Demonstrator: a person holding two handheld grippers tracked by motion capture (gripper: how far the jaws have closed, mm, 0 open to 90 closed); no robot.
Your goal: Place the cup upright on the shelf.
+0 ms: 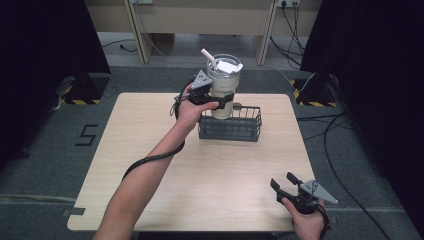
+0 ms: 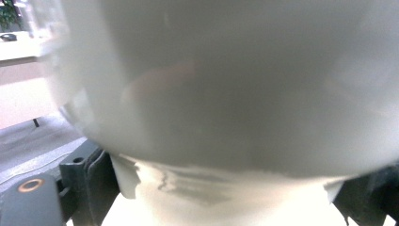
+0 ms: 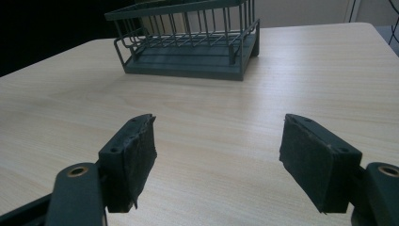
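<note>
A white tumbler (image 1: 223, 82) with a lid and a straw (image 1: 207, 56) is held upright in the air over the back left part of a dark wire basket (image 1: 232, 131). My left gripper (image 1: 222, 100) is shut on the tumbler's lower body. In the left gripper view the tumbler (image 2: 226, 84) sits very close between the two jaws of my left gripper (image 2: 226, 200). My right gripper (image 1: 283, 181) hovers open near the table's front right corner. In the right gripper view my right gripper (image 3: 219, 150) has nothing between its pads, and the basket (image 3: 188, 66) ahead holds nothing.
The light wooden table (image 1: 225, 180) carries the basket at its back middle. Dark curtains stand at both sides, and cables run over the floor to the right of the table.
</note>
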